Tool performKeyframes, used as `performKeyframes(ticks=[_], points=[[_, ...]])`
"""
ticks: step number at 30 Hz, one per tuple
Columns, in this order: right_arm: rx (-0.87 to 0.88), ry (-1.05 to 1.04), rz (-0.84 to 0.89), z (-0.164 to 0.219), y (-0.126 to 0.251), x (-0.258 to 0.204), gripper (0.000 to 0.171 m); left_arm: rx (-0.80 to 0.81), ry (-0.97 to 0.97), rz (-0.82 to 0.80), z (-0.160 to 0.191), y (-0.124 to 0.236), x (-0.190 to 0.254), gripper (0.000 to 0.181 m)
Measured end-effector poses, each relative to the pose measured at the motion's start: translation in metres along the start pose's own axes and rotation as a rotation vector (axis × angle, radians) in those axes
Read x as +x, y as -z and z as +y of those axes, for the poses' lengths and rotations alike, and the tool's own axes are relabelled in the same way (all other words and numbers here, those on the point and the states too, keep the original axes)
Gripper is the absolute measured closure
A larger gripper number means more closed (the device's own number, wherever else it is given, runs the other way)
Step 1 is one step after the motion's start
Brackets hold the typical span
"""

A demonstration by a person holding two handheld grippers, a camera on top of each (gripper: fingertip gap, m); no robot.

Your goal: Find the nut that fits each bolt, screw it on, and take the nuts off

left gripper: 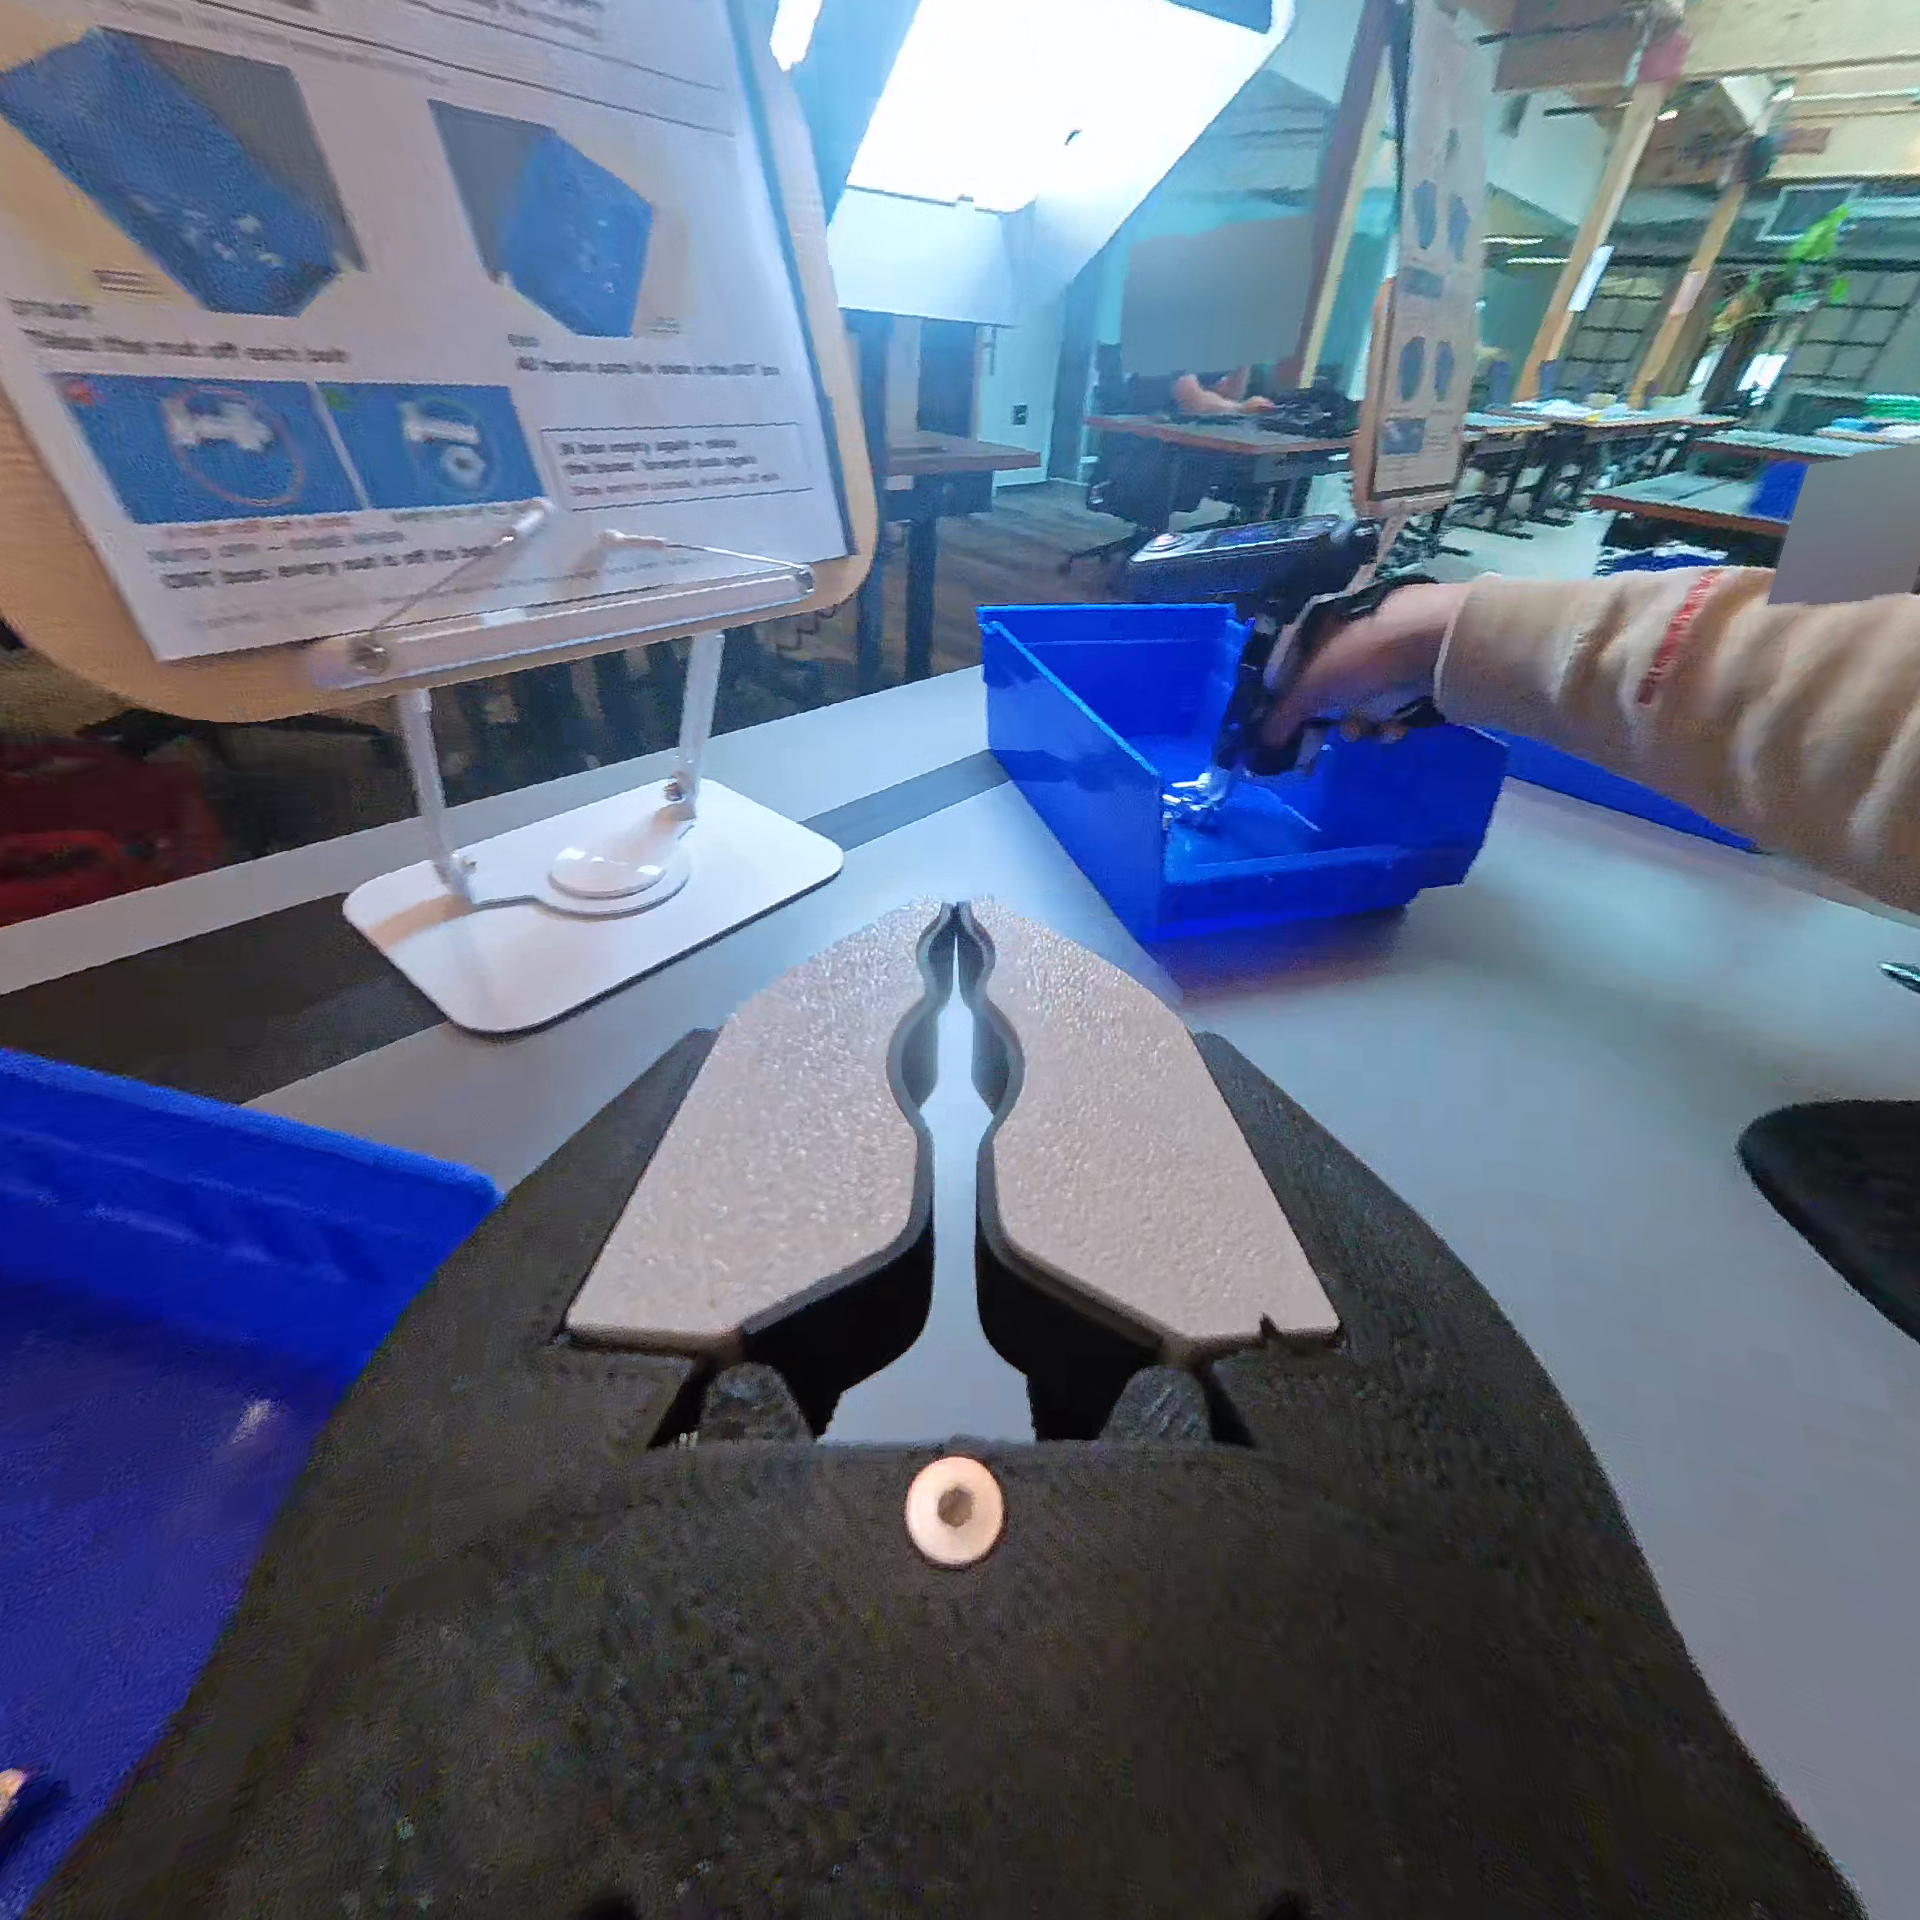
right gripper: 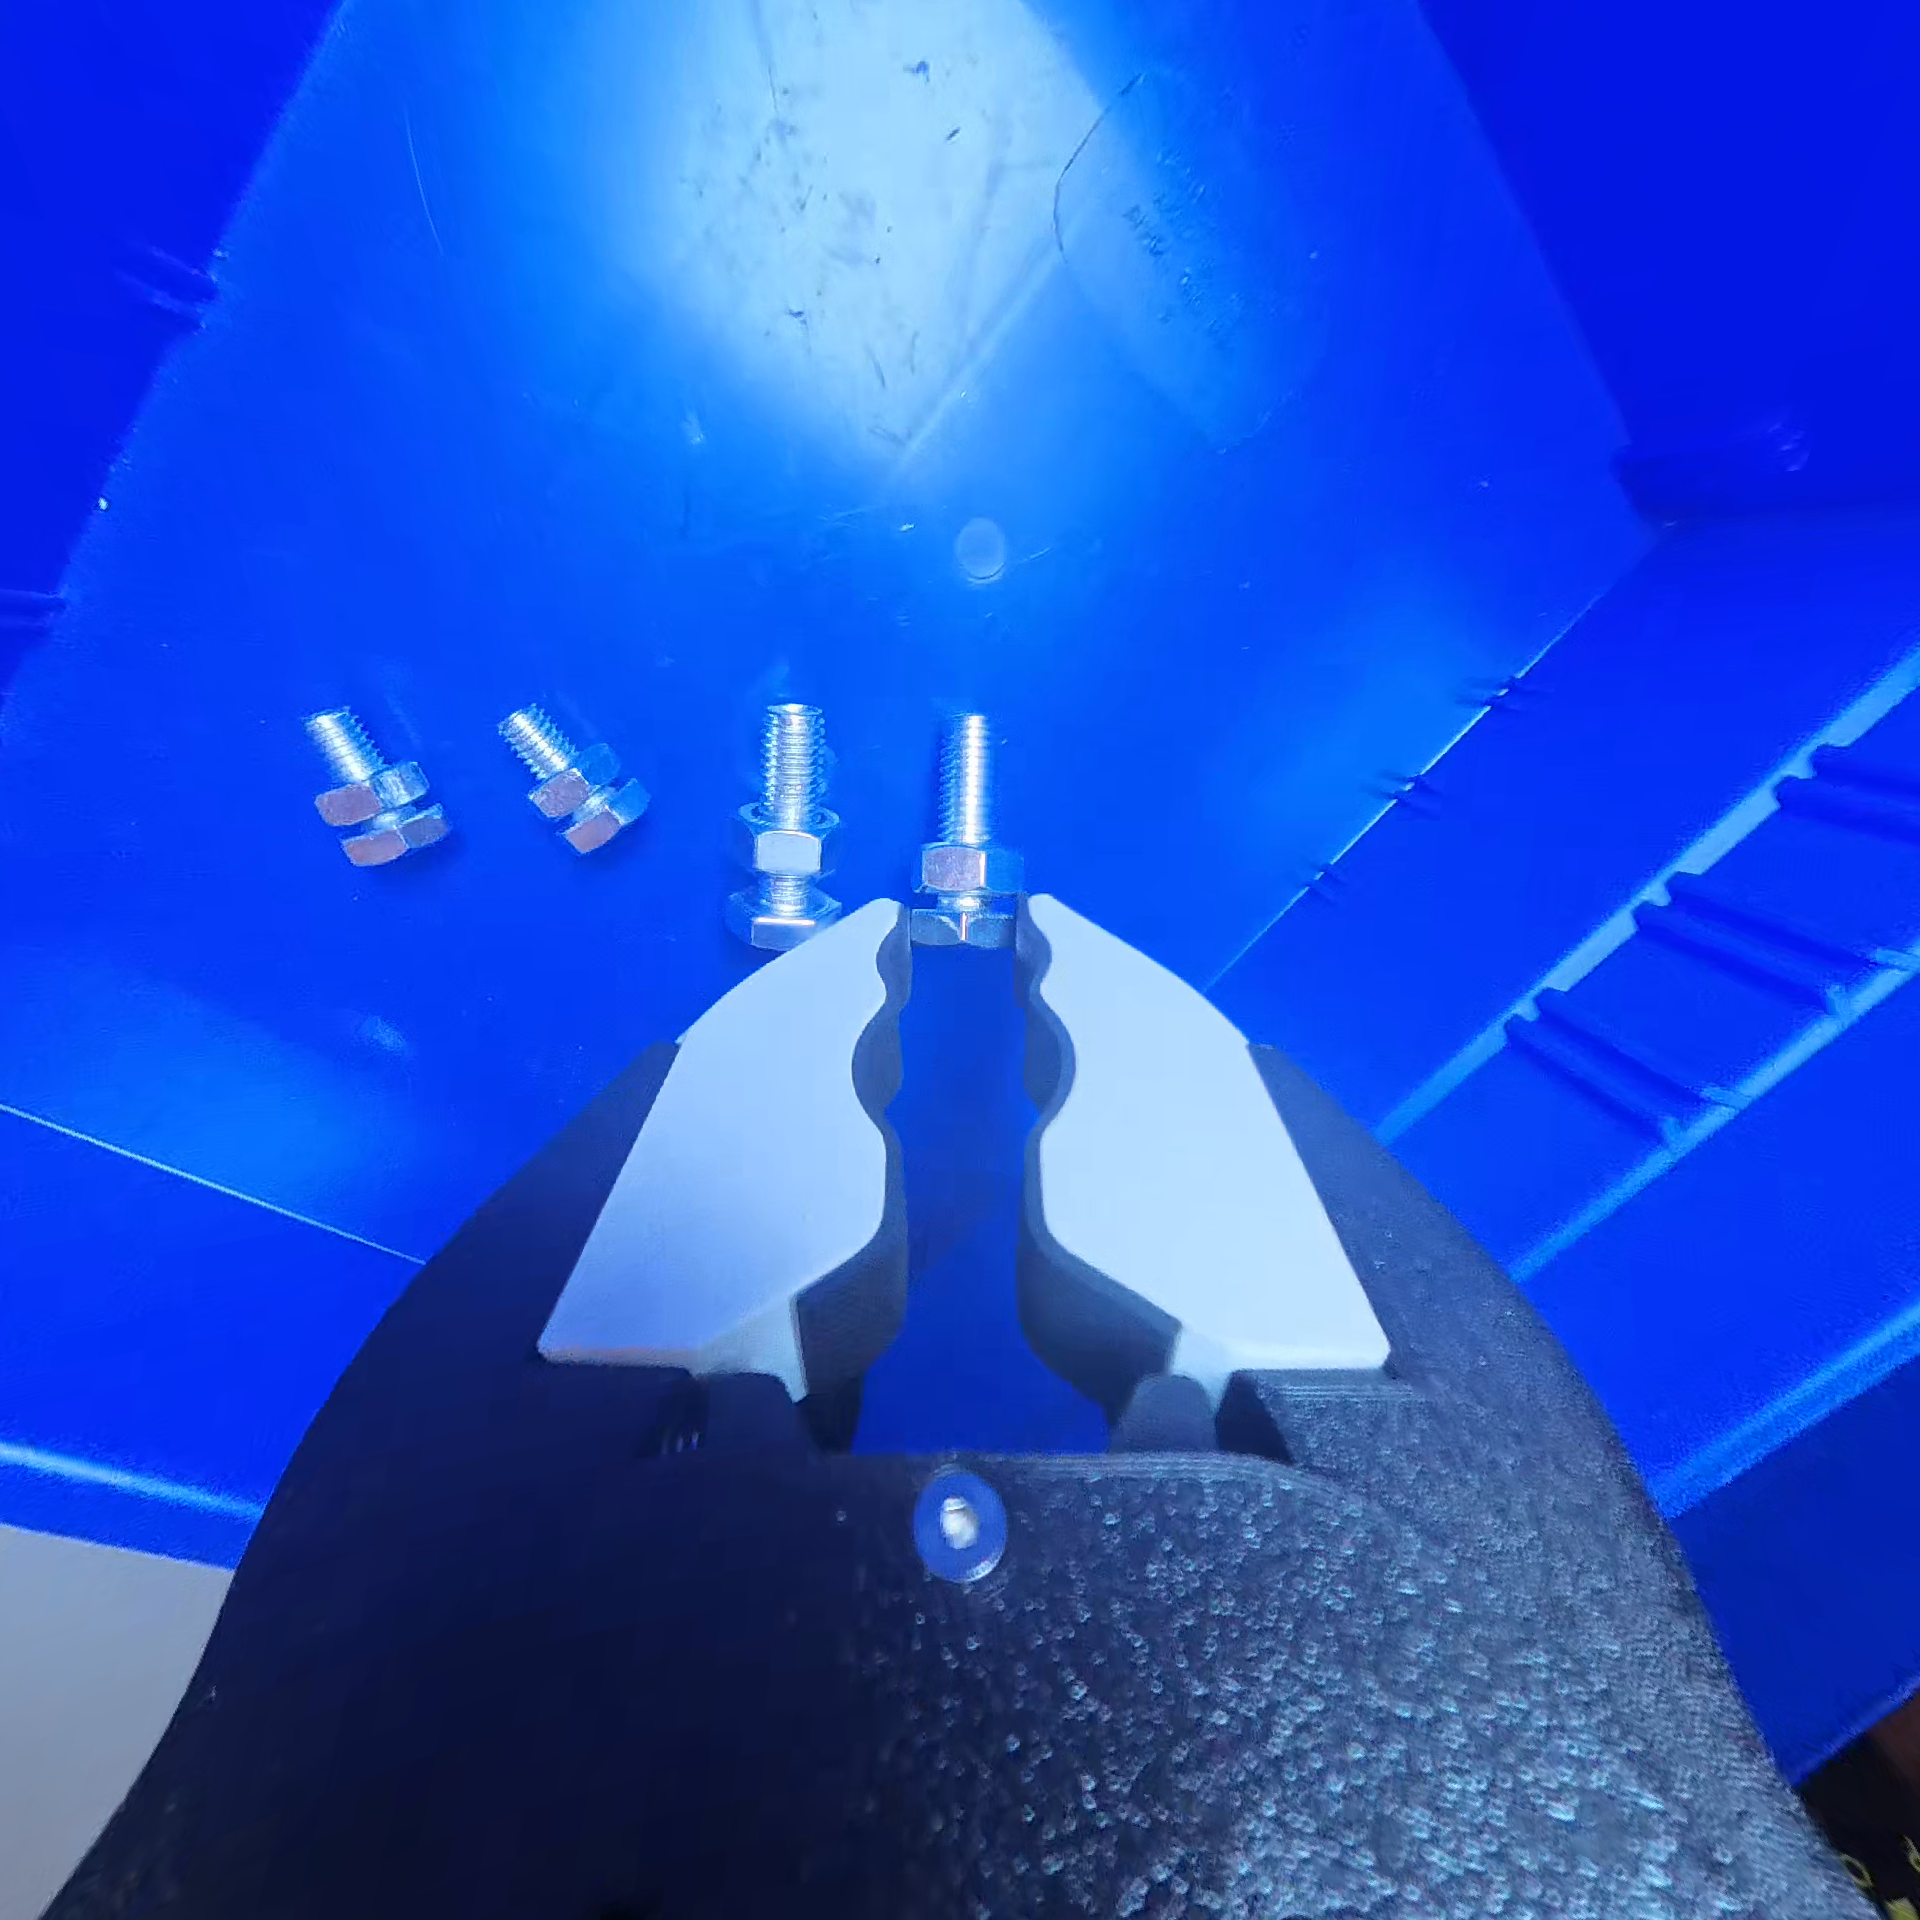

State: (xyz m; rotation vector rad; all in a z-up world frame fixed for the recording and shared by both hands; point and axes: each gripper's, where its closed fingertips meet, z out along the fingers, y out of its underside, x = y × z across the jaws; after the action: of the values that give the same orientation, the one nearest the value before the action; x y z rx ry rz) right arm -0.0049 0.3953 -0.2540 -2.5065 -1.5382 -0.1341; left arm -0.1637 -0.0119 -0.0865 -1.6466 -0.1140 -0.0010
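My right tool [right gripper: 963,925] is down in the blue bin [right gripper: 1558,831], fingers parted a little and bracketing the hex head of the rightmost bolt [right gripper: 964,821]; I can't tell if they're pinching it yet. I'd close squarely on the head's flats, leaving the nut [right gripper: 971,864] free to turn. That bolt's long axis runs straight away from me, threaded tip pointing forward. Three more nutted bolts lie to its left. My left tool [left gripper: 957,920] hangs nearly closed and empty above the surface [left gripper: 1507,1039].
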Motion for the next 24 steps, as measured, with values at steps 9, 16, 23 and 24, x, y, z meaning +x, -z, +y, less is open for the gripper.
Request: performKeyframes(ticks=[9,16,23,24], points=[[0.456,0.148,0.064,-0.029,0.059,-0.017,0.134,-0.306,-0.063,-0.335,-0.008,0.06,-0.133,0.172],[0.94,0.368,-0.289,0.031,0.142,-0.141,0.135,-1.061,-0.102,-0.183,0.083,0.09,-0.182,0.162],[0.981,0.352,-0.628,0.106,0.143,-0.201,0.136,-1.402,-0.062,-0.059,0.153,0.088,-0.206,0.157],[0.983,0.339,-0.653,0.112,0.142,-0.202,0.137,-1.411,-0.047,-0.043,0.157,0.087,-0.206,0.157]])
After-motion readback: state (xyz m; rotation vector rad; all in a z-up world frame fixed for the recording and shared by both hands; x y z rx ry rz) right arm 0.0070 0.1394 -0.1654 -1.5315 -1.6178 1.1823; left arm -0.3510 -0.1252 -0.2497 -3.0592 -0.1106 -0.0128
